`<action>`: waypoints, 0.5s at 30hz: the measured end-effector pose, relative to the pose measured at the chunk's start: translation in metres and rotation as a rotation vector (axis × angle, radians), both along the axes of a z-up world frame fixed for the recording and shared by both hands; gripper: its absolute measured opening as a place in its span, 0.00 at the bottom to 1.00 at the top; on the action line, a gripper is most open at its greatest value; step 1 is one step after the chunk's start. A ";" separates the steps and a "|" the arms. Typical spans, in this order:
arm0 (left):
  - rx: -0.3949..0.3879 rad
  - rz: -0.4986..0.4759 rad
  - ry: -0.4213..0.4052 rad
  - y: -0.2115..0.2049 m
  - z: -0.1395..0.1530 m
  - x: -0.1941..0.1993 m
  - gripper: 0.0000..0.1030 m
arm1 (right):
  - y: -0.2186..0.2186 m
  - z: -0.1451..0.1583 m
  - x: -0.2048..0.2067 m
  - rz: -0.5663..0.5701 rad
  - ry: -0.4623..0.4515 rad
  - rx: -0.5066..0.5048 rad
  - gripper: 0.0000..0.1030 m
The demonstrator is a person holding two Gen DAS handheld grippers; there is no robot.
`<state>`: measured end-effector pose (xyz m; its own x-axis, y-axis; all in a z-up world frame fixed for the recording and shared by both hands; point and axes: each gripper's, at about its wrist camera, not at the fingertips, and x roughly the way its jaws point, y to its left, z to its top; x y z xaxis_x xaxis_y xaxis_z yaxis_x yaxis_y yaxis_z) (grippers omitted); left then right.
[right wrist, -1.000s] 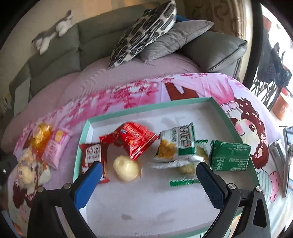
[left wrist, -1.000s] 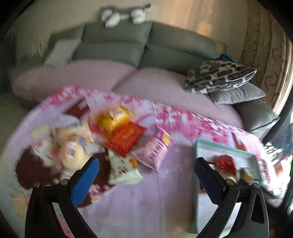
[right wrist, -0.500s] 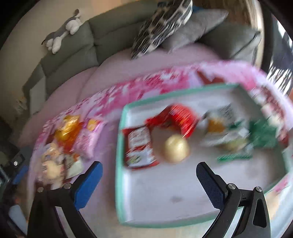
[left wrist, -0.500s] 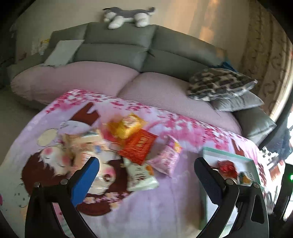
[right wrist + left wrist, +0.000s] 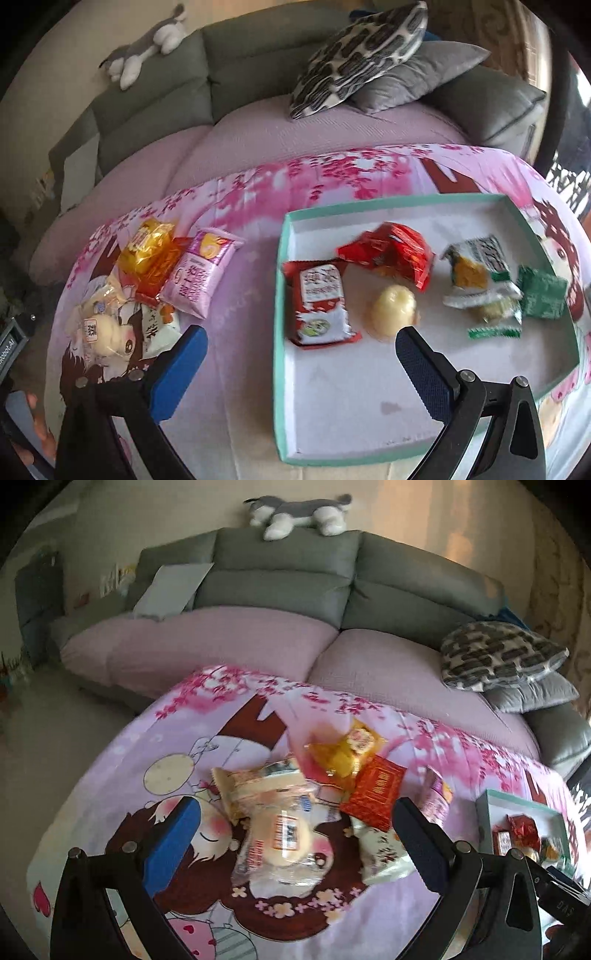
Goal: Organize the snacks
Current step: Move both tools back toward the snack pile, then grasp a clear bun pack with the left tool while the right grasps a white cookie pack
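Note:
A pile of snacks lies on the pink cartoon tablecloth: a clear-wrapped bun, a yellow packet, a red packet, a white packet and a pink packet. My left gripper is open and empty, its jaws either side of the bun and above it. A teal-rimmed tray holds several snacks, among them a red-white packet and a pale round sweet. My right gripper is open and empty over the tray's near left edge.
A grey sofa with pink seat covers stands behind the table. A patterned cushion and a grey cushion lie on it. A plush husky lies on the sofa back. Floor shows at the left.
The left gripper has swung left from the tray side to over the snack pile and bun. The right gripper's view has shifted left, bringing the pile into sight.

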<state>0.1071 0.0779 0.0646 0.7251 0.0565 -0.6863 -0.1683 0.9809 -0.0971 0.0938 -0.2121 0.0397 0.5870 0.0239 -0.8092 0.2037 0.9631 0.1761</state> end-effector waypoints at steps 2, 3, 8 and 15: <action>-0.032 0.007 0.007 0.012 -0.005 0.004 1.00 | 0.003 0.003 0.009 0.016 0.013 0.029 1.00; -0.052 -0.004 0.023 0.017 -0.008 0.007 1.00 | 0.005 0.004 0.013 0.022 0.022 0.051 1.00; -0.283 -0.024 0.153 0.044 -0.038 0.020 1.00 | 0.020 0.012 0.040 0.055 0.075 0.054 1.00; -0.365 0.021 0.174 0.058 -0.045 0.022 1.00 | 0.069 0.003 0.081 0.176 0.231 0.051 0.96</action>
